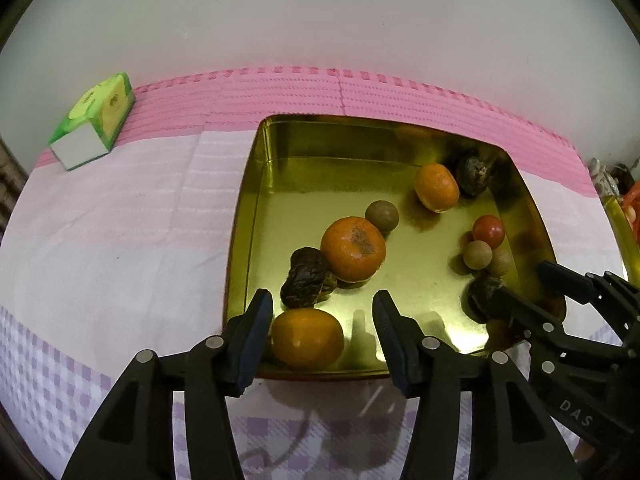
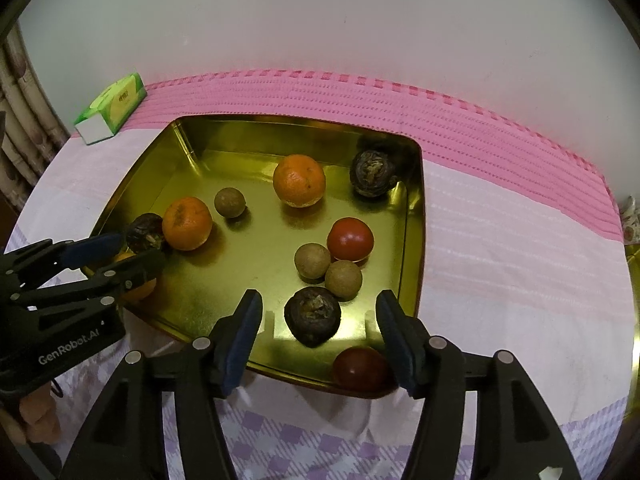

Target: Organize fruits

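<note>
Grippers [image 1: 322, 334] [image 2: 318, 338] hanging open, holding nothing; fruits already lying in gold tray [image 2: 192, 148], orange [image 1: 306, 342] at six o'clock.

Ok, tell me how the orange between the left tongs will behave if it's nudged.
The orange is round on a smooth gold tray, so it would probably roll. The near rim should stop it rolling off toward the camera. Its peel looks firm and matte, so the open left tongs likely won't slip.

Shallow square gold metal tray [image 2: 412, 216] holding loose fruit: three round oranges [image 2: 299, 180], two red tomatoes [image 2: 350, 239], three tan longans [image 2: 312, 260], three dark wrinkled fruits [image 2: 312, 315].
</note>
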`<state>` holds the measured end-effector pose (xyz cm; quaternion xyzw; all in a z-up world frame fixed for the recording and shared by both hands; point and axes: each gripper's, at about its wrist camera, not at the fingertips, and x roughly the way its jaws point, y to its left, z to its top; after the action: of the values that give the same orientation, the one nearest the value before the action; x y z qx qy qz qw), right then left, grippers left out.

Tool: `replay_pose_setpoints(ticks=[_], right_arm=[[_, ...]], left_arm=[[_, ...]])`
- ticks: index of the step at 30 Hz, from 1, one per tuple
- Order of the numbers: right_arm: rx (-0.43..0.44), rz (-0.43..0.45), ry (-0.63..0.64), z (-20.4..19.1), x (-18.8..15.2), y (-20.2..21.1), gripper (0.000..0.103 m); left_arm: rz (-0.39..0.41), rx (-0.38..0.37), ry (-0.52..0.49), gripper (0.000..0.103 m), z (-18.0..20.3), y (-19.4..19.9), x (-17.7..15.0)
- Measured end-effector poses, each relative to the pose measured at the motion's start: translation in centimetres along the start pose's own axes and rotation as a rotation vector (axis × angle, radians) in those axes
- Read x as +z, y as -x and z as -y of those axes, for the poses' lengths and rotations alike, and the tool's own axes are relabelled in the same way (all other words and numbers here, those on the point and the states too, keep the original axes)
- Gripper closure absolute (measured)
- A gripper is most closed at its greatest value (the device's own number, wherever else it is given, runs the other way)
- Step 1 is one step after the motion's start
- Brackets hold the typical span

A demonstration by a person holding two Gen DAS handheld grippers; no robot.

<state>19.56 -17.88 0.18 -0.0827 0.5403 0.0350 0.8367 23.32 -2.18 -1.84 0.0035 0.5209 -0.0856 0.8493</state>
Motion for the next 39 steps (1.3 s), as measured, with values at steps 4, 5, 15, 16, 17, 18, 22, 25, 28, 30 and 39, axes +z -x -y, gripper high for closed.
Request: replay_pose_setpoints(ticks=[4, 5, 15, 16, 17, 18, 22, 25, 28, 30, 39], right_arm=[[-0.003, 0.006, -0.003, 0.1, -0.3, 0.6, 0.047], [-0.006, 0.007, -0.001, 0.1, -0.4, 0.8, 0.047], [-0.002, 0.020, -0.009, -0.1, -1.5, 2.5, 0.046], [0.001, 0.021, -0.014, -0.1, -1.6, 2.7, 0.046], [0.002, 0.023, -0.018, 0.0, -1.8, 2.9, 0.046], [0.003, 0.025, -0.024, 0.0, -2.0, 3.1, 0.046], [0.017, 0.027, -0.045, 0.0, -2.9, 3.7, 0.044], [0.013, 0.023, -0.037, -0.5, -3.6, 4.0, 0.044], [0.013, 0.022, -0.031, -0.9, -4.3, 4.3, 0.044], [0.015, 0.026, -0.032, -1.1, -4.7, 4.6, 0.044], [0.000, 0.062, -0.033, -1.4, -5.4, 5.9, 0.044]], left_arm=[[0.015, 0.013, 0.002, 0.050, -0.1, 0.8, -0.1], [0.018, 0.016, 0.002, 0.050, -0.1, 1.0, -0.2], [0.048, 0.017, 0.013, 0.050, 0.1, 3.2, -1.6], [0.051, 0.019, 0.015, 0.050, 0.1, 3.3, -1.8], [0.052, 0.023, 0.017, 0.050, 0.1, 3.5, -1.9], [0.053, 0.025, 0.020, 0.050, 0.1, 3.7, -2.1], [0.059, 0.033, 0.043, 0.050, -0.1, 4.3, -3.1], [0.062, 0.044, 0.047, 0.050, -0.1, 4.7, -3.8], [0.069, 0.059, 0.047, 0.050, -0.1, 5.2, -4.4], [0.071, 0.071, 0.051, 0.050, -0.1, 5.5, -4.8], [0.095, 0.108, 0.039, 0.050, 0.4, 7.2, -6.7]])
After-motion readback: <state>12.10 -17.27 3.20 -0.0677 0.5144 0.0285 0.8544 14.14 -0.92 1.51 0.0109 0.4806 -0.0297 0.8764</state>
